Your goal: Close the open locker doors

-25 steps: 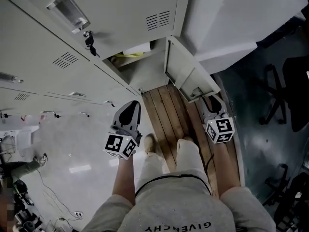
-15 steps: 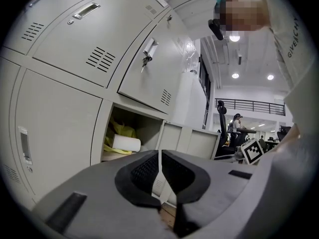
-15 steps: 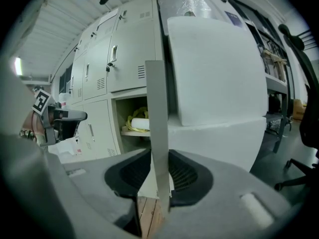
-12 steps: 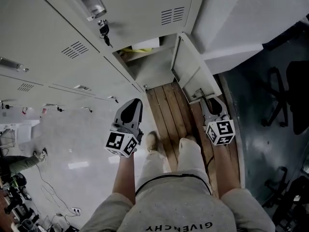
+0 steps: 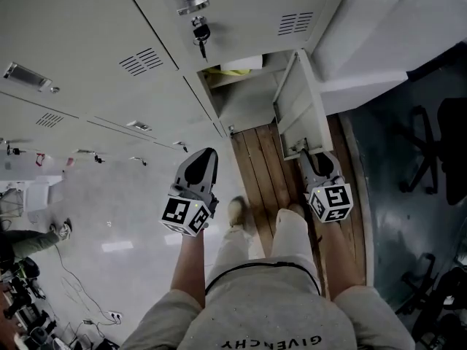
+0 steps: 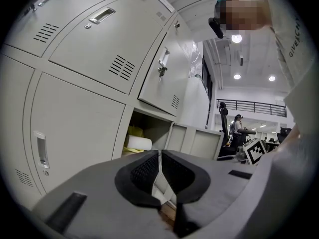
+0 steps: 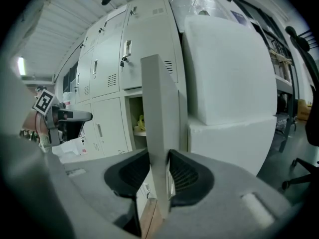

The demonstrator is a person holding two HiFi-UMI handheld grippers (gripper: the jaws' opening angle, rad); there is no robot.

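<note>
At the bottom of the grey lockers one compartment (image 5: 244, 100) stands open, with a white roll (image 5: 241, 64) and something yellow inside. Its door (image 5: 295, 111) is swung out toward me. My right gripper (image 5: 312, 157) has the door's free edge (image 7: 159, 108) between its pads; its jaws have just been closing a little and press on that edge (image 7: 159, 158). To the left of the opening, my left gripper (image 5: 204, 156) hangs in the air close to the shut locker fronts. Its jaws are together with nothing in them (image 6: 159, 156), and the open compartment (image 6: 144, 138) lies ahead of it.
Keys (image 5: 199, 33) hang from the lock of the locker above the open one. Big white foam blocks (image 5: 379, 42) stand right of the lockers, with an office chair (image 5: 438, 152) beyond. I stand on wooden planks (image 5: 255, 166), my feet (image 5: 237, 214) below the grippers.
The lockers have slid rightward and down in the head view as I moved. The right gripper has stayed on the door's edge, and the door looks narrower, turned more edge-on. The left gripper keeps its pose.
</note>
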